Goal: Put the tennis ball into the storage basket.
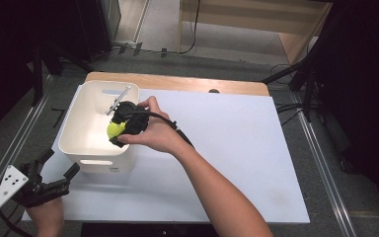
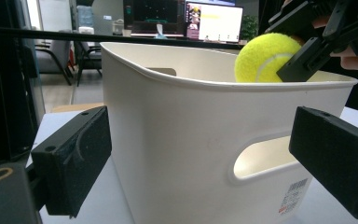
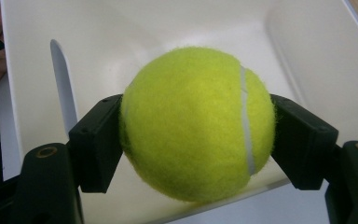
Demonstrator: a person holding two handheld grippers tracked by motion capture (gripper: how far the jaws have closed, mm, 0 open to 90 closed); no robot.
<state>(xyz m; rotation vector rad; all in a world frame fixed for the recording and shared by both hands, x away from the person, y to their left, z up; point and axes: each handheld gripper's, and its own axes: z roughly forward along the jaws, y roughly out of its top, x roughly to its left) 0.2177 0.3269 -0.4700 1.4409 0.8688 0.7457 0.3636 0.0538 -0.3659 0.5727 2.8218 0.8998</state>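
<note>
**Yellow ball held over white tub**

White plastic tub point(image 1: 81, 140) stood at the left of the white table point(image 1: 237, 148). The right gripper point(image 1: 121, 126) had its jaws clamped on a yellow tennis ball point(image 3: 196, 123) just above the tub's rim. Whether anything lay inside could not be told. The left gripper point(image 1: 54, 173), jaws spread wide, waited near the tub's front wall.

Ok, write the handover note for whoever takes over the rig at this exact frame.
Right gripper: shut on the tennis ball, held above the open white bin, level with its rim.
Left gripper: open, holding nothing, by the bin's near wall with the handle slot; jaws not touching it.
Bin sits at the left end of the white sheet.
Done: ball picked up and carried over the bin.
Left, probably: lower or release the ball into the bin, then withdraw.
</note>
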